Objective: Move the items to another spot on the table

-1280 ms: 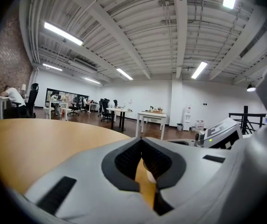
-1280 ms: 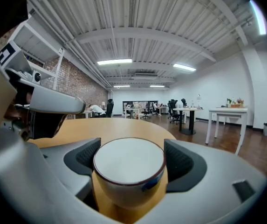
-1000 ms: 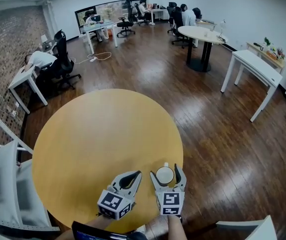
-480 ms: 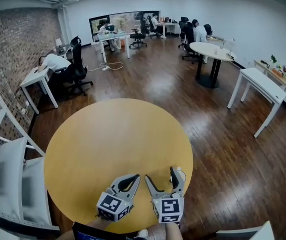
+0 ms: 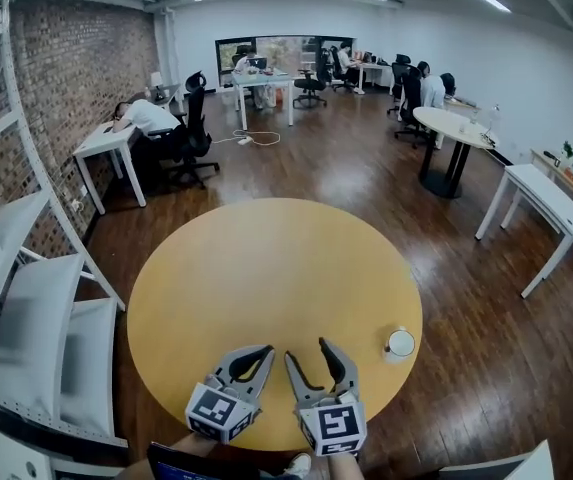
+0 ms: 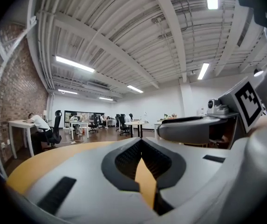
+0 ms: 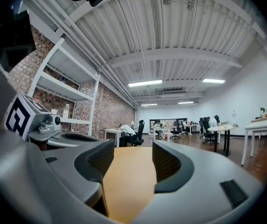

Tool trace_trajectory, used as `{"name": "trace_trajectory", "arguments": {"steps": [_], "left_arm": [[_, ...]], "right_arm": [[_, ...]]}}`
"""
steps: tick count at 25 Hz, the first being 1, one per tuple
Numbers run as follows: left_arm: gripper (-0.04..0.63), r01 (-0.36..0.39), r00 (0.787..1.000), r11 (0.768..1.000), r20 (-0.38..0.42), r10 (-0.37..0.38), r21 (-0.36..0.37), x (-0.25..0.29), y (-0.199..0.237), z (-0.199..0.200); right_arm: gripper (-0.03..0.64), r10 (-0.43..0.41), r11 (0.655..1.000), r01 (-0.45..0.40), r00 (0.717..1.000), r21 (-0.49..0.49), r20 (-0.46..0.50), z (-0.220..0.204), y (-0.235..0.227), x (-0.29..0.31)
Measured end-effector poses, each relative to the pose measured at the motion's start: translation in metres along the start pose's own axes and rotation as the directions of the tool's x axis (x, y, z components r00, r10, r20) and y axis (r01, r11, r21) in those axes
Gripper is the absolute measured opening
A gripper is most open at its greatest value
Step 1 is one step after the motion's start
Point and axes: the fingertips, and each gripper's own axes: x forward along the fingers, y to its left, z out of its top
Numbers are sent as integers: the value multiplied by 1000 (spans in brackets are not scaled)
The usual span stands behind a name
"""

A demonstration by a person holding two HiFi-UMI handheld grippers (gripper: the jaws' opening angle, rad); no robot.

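In the head view, the cup [image 5: 400, 343] stands near the right edge of the table [image 5: 266, 268]. It is to the right of the right gripper [image 5: 307, 351] and apart from it; the left gripper [image 5: 256, 356] is farther away. The cup looks round and probably upright, so its axis gives no preferred side. In the left gripper view, the jaws are pressed together on nothing. In the right gripper view, the jaws are apart and closing with only bare table between them, and the cup does not show.

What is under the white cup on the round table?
The cup stands on the bare yellow table, close to its right edge. No saucer or mat shows around it. The spot right beneath is covered by the cup itself.
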Motion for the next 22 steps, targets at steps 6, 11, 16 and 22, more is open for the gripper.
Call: {"name": "trace_trajectory", "arguments": {"steps": [6, 11, 16, 22], "left_arm": [[11, -32, 999, 999, 39, 31, 21, -74, 33, 4], [11, -59, 997, 998, 47, 59, -11, -127, 47, 0], [11, -66, 995, 998, 77, 67, -21, -158, 51, 10], [11, -36, 995, 999, 96, 35, 9, -183, 41, 15]], "right_arm": [[30, 62, 997, -63, 998, 39, 26, 17, 80, -2], [3, 93, 994, -97, 993, 58, 78, 25, 127, -15], [3, 133, 990, -137, 986, 32, 99, 36, 164, -26], [3, 145, 989, -148, 986, 31, 87, 29, 189, -36]]}}
